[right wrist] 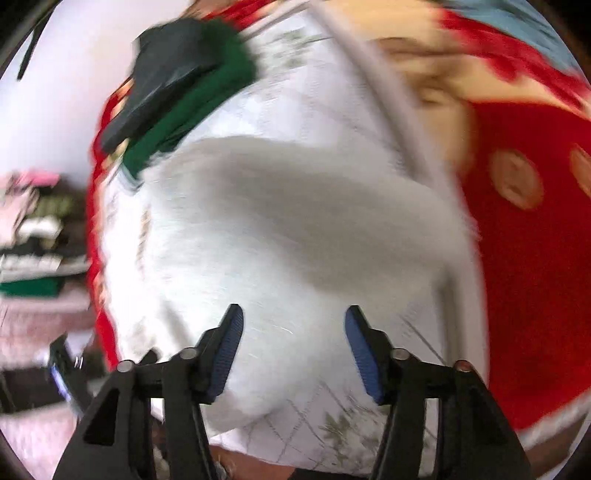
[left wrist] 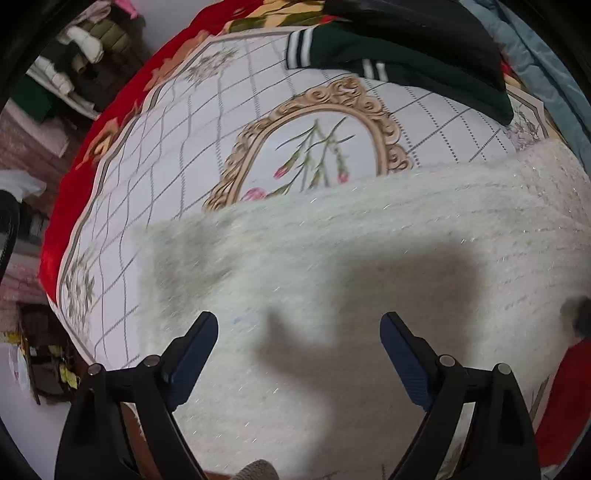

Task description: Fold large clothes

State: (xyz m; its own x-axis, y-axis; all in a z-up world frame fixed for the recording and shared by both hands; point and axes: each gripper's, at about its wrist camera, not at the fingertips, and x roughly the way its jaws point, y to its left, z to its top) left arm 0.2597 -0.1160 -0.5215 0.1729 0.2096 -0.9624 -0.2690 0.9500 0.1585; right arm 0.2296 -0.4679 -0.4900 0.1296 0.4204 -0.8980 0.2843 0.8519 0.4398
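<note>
A: Where's your garment?

B: The white fuzzy sweater lies flat on your patterned mat, covering its near half. Same white sweater in the right view, blurred, spread across the mat.

A: Your left gripper?

B: Your left gripper hangs over the sweater, fingers spread wide, nothing between them. Its shadow falls on the knit.

A: Right one?

B: Your right gripper has its jaws apart too, above the sweater's near edge, gripping nothing. Can't tell whether it touches the fabric; the view is smeared.

A: Anything else around you?

B: A dark green garment with striped cuffs sits at the mat's far edge, a black garment on top of it. Red floral blanket under the mat.
</note>
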